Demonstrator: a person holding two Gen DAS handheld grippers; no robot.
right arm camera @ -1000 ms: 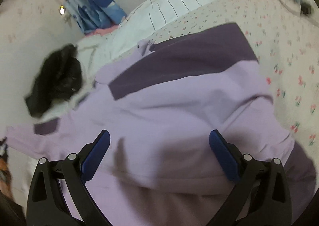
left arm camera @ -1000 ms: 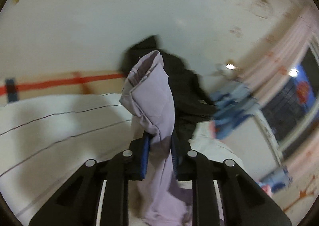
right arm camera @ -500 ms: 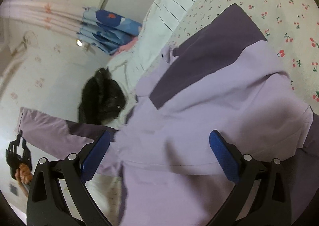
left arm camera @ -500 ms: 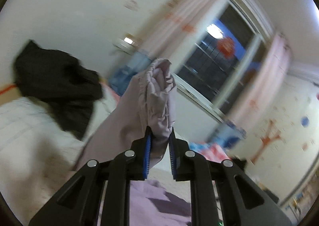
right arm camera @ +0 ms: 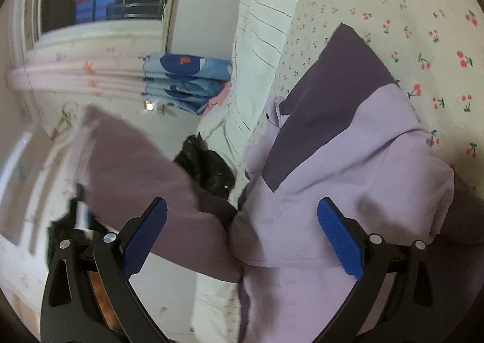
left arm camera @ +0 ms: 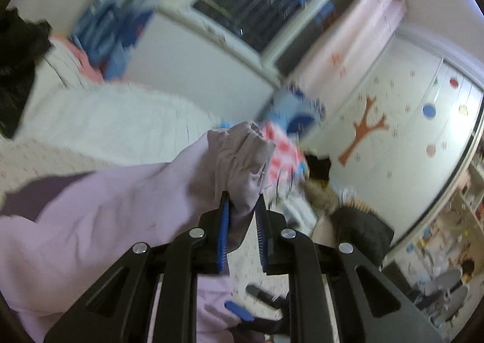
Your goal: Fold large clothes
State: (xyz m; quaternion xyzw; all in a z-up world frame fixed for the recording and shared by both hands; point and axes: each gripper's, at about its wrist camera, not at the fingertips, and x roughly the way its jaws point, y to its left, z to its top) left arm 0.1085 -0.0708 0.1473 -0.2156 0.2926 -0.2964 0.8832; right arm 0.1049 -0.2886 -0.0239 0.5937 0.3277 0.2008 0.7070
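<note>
Between the left gripper's (left arm camera: 242,207) closed fingers, the lilac sleeve (left arm camera: 236,161) points forward.

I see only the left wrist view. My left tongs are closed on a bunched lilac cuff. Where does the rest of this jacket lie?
Observer: In the right wrist view the jacket lies spread on the cherry-print bedsheet, with a dark purple panel facing up.
Operator: Do the right tongs hold any part of it?
Observer: No. The right tongs stand wide open above the jacket, nothing between their blue pads.
Operator: Is my sleeve off the bed?
Observer: Yes, the sleeve stretches up and away from the jacket's body, clear of the bed, toward the left of that view.
Operator: What lies behind it?
Observer: A black garment sits on the white striped quilt.
</note>
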